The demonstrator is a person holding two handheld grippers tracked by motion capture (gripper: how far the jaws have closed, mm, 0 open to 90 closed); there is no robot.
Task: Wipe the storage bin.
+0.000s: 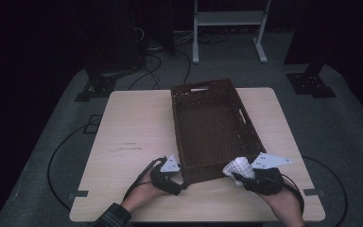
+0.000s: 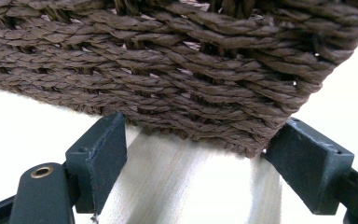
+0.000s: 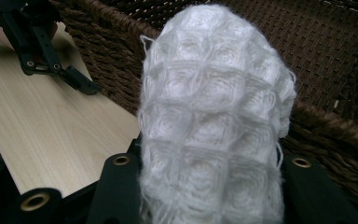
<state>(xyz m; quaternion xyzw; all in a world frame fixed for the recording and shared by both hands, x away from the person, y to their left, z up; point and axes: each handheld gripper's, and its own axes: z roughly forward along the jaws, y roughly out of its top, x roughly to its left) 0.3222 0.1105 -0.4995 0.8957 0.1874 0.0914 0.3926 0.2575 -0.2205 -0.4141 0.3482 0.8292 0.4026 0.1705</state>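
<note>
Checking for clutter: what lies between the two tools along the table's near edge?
The brown woven basket's near wall, seen in the high view, with left tool and right tool flanking it.

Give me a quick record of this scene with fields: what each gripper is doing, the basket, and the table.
left gripper: jaws open on either side of the near left corner of the basket, low by the table
right gripper: shut on a white knitted cloth, held at the basket's near right corner
basket: dark brown, woven, rectangular, nothing seen inside
cloth: waffle-textured, bunched upright between the jaws
table: light wood, bare apart from the basket
</note>
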